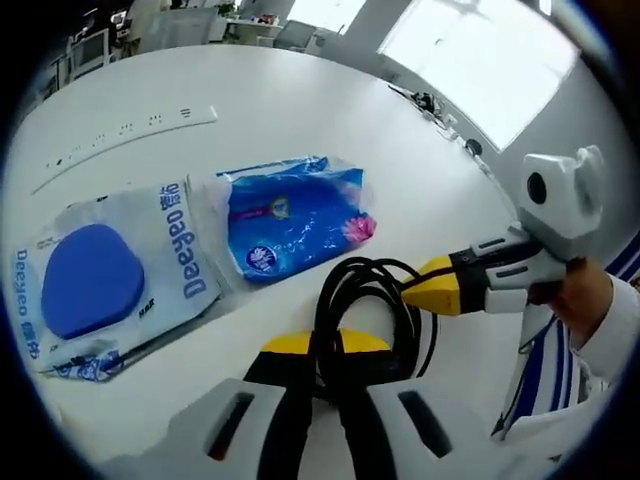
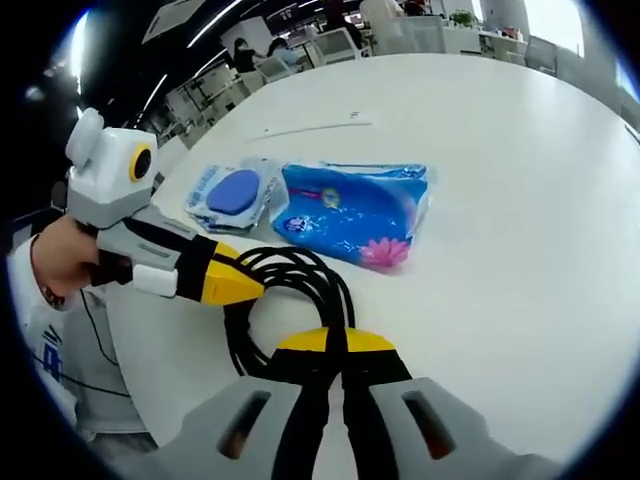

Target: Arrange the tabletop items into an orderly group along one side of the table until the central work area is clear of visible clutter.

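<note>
While both grip cable (image 1: 365, 300), power strip (image 1: 125, 135) appears left.

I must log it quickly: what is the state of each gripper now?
Left gripper: shut on the cable.
Right gripper: shut on the cable.

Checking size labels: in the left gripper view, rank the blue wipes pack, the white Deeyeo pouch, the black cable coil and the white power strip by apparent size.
1-2. white Deeyeo pouch and blue wipes pack: alike, unranked.
3. black cable coil, nearer the camera, so unsure.
4. white power strip, far off.

Bright windows (image 1: 470, 50) stand beyond the white table (image 2: 520, 200); office desks (image 2: 330, 45) behind.
</note>
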Demonstrator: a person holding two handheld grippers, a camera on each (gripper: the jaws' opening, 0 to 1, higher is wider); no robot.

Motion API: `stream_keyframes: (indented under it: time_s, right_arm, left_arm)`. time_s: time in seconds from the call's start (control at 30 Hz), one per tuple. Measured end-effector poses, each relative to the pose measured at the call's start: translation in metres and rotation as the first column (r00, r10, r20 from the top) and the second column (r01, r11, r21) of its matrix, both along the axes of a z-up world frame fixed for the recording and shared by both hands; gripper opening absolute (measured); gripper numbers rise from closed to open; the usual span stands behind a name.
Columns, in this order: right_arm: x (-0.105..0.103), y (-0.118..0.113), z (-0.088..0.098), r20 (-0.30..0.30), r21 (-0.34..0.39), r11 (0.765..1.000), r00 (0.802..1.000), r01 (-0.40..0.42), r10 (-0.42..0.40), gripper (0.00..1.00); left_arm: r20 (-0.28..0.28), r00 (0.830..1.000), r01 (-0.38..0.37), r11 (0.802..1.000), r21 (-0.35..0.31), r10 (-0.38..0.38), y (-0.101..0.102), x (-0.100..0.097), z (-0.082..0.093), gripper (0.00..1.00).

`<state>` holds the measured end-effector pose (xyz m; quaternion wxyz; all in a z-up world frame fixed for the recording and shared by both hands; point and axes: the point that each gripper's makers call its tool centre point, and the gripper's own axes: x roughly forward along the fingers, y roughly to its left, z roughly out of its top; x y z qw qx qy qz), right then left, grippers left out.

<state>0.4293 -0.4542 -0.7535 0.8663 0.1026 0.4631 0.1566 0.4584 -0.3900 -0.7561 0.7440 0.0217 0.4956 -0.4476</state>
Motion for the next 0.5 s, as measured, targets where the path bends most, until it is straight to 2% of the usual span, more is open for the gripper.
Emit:
stream_keyframes:
  time_s: [0.2, 0.5]
  right_arm:
    - [0.0031, -0.0045, -0.0065, 0.004, -0.003, 1.000, 1.000, 0.008, -0.008, 0.01]
    - [0.0026, -0.0025, -0.0055, 0.009, -0.005, 1.000, 1.000, 0.024, -0.024, 0.02]
  left_arm:
    - [-0.010, 1.000, -0.014, 1.000, -0.004, 0.014, -0.0009, 0.0014, -0.0036, 0.05]
    - [-0.011, 1.000, -0.019, 1.000, -0.011, 0.019, -0.0010, 0.0024, -0.0052, 0.07]
